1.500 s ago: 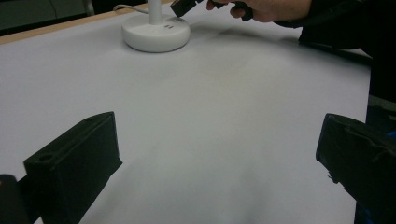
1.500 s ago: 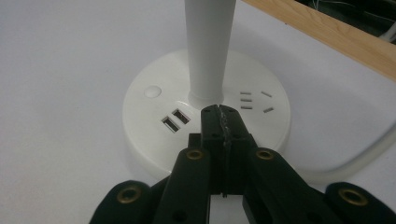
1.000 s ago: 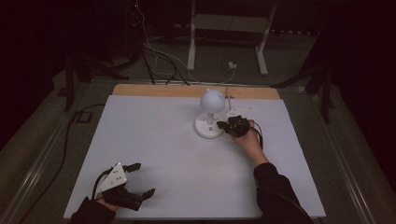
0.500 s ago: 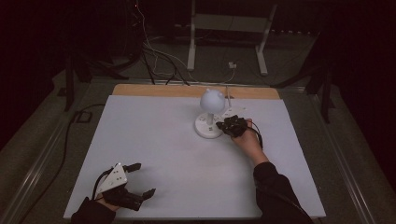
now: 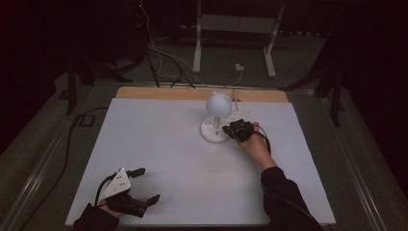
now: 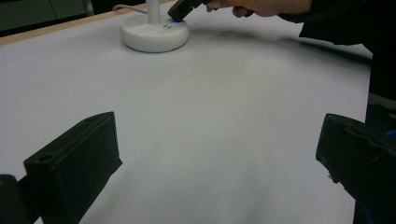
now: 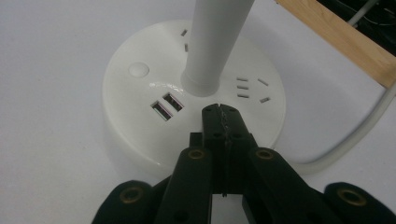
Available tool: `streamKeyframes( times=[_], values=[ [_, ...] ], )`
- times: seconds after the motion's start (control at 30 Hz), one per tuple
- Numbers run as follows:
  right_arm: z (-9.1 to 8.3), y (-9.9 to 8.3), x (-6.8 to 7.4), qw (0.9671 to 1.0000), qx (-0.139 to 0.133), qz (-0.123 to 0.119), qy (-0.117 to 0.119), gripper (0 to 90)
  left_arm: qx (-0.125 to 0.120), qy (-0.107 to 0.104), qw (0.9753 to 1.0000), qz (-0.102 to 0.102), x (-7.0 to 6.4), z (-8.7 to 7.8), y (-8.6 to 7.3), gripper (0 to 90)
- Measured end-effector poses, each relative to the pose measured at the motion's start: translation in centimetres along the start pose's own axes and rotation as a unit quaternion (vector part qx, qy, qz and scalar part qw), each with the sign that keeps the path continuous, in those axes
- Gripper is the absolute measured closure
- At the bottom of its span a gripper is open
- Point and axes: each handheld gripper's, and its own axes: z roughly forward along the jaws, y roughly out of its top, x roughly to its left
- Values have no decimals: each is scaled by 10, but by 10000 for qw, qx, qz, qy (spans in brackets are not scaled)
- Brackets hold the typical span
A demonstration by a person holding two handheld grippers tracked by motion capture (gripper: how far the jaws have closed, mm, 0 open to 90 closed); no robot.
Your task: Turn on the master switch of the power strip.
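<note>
A white desk lamp stands at the back middle of the white table, with a round head [image 5: 219,102] on a stem [image 7: 219,42] rising from a round base [image 5: 211,131]. The base [image 7: 135,121] carries a round button [image 7: 139,70], two USB ports [image 7: 166,106] and socket slots. My right gripper [image 5: 230,129] is shut with nothing in it. Its tips [image 7: 219,112] hover over the base just in front of the stem. My left gripper [image 5: 148,184] rests open at the near left corner, its jaws wide apart [image 6: 219,158] over bare table.
The lamp's white cable [image 7: 364,130] runs off the base's right side toward the wooden strip [image 7: 336,37] at the table's far edge. Cables and a metal stand [image 5: 235,29] lie on the floor behind the table [image 5: 159,144].
My right gripper has edged slightly left, closer in over the lamp base. The left gripper has stayed where it was.
</note>
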Motion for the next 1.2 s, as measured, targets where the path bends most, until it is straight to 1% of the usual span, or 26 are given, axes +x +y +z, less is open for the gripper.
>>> streamKeyframes(
  times=[0.07, 0.1, 0.4, 0.7, 0.87, 0.93, 0.97, 1.0, 1.03, 1.1, 1.13, 1.2],
  values=[
    [0, 0, 0, 10000, -3, 5, 8, 900, 3, -1, 10000, 7, 0, 0, 0, 1],
    [0, 0, -1, 10000, -4, 49, 35, 900, 6, 4, 10000, 11, 0, 0, 0, 1],
    [0, 2, 1, 10000, 34, -46, -2, 900, 6, 10, 10000, -3, 0, 0, 0, 1],
    [-1, -1, 0, 10000, -51, 48, 17, 900, 10, 23, 10000, 3, 1, 0, 0, 1],
    [-1, -1, 2, 9999, -100, 23, -78, 900, 2, 24, 10000, 11, 0, 0, 0, 1],
    [-1, 1, 1, 9999, -94, 107, 63, 900, 0, 25, 10000, 5, 1, 0, 0, 1],
    [-2, 3, 2, 9999, -129, 51, 35, 900, -6, 31, 10000, 3, 1, -1, 0, 1],
    [-3, 4, 2, 9999, -96, 63, 46, 900, -11, 28, 10000, 2, 1, -1, 0, 1],
    [-2, 4, 2, 9998, -123, 86, 94, 900, -13, 30, 10000, -1, 1, -1, 0, 1],
    [-1, 3, 3, 9998, -147, 91, 39, 900, -11, 27, 10000, -9, 1, -1, 0, 1],
    [-2, 2, 2, 9997, -216, 147, 29, 900, -14, 23, 10000, -13, 1, -1, 0, 1],
    [-3, 2, 1, 9996, -237, 182, 1, 900, -20, 23, 10000, -20, 1, -1, 0, 1]
  ],
)
